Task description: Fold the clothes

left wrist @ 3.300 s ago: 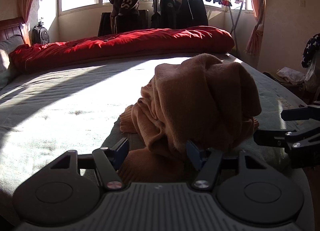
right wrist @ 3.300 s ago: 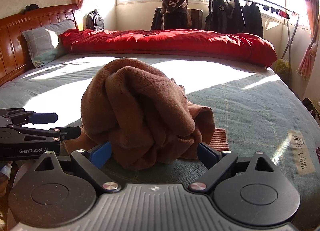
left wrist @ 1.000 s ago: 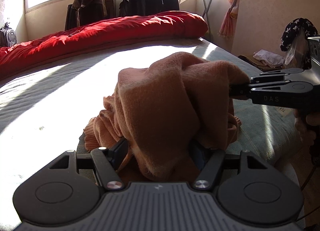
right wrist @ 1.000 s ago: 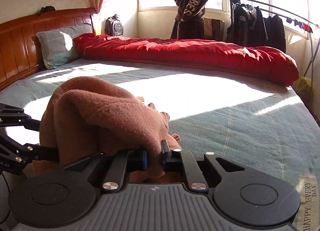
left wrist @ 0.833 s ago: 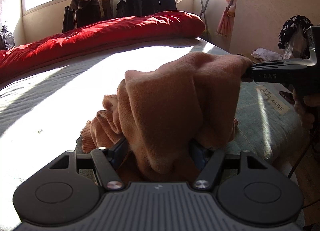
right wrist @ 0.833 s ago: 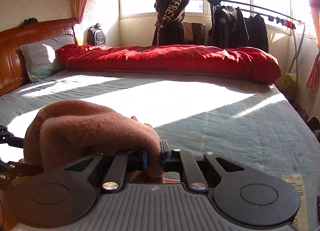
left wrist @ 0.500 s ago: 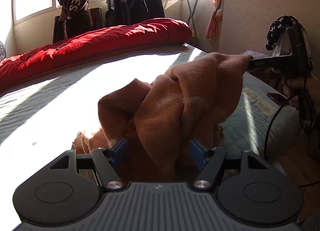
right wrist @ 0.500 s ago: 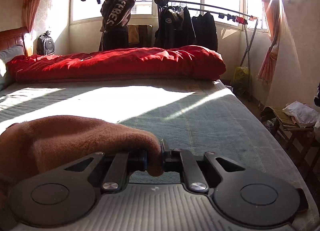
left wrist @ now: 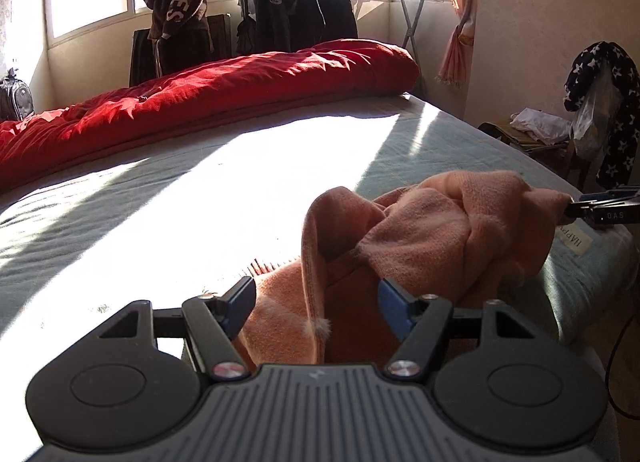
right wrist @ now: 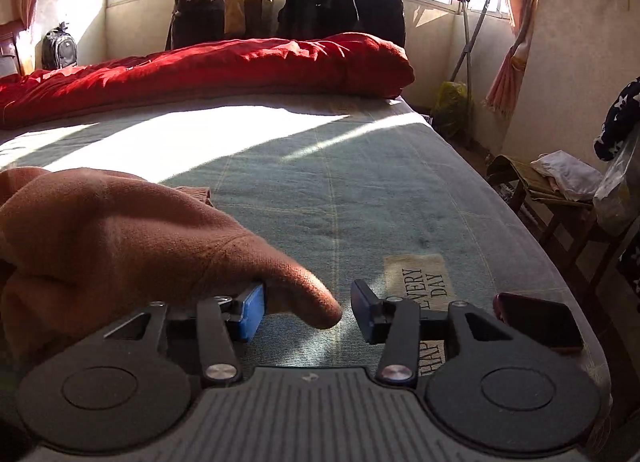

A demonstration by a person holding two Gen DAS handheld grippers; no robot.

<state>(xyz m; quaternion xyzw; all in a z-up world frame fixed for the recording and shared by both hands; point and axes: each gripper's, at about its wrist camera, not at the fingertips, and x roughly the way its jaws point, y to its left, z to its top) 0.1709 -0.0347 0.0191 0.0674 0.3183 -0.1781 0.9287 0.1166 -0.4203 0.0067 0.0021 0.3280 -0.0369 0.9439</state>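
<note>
A crumpled orange-brown sweater (left wrist: 432, 246) lies on the grey-green bed sheet (left wrist: 200, 198) near the bed's right front corner. My left gripper (left wrist: 316, 302) is open, with a fold of the sweater lying between its blue pads. My right gripper (right wrist: 308, 310) is open; a pointed corner of the sweater (right wrist: 160, 230) rests between its pads, against the left pad (right wrist: 252, 310). In the left wrist view the right gripper's tips (left wrist: 592, 210) sit at the sweater's right end.
A red duvet (left wrist: 208, 98) lies rolled along the far side of the bed. A person (left wrist: 180, 10) stands by the window beside a rack of dark clothes (left wrist: 304, 18). A dark phone (right wrist: 536, 322) lies at the bed's right corner. A chair with clothes (right wrist: 560, 190) stands right.
My right gripper pulled the sweater's corner rightward, stretching it out, then opened its jaws; the corner now lies loose between them. The sweater sits lower and flatter.
</note>
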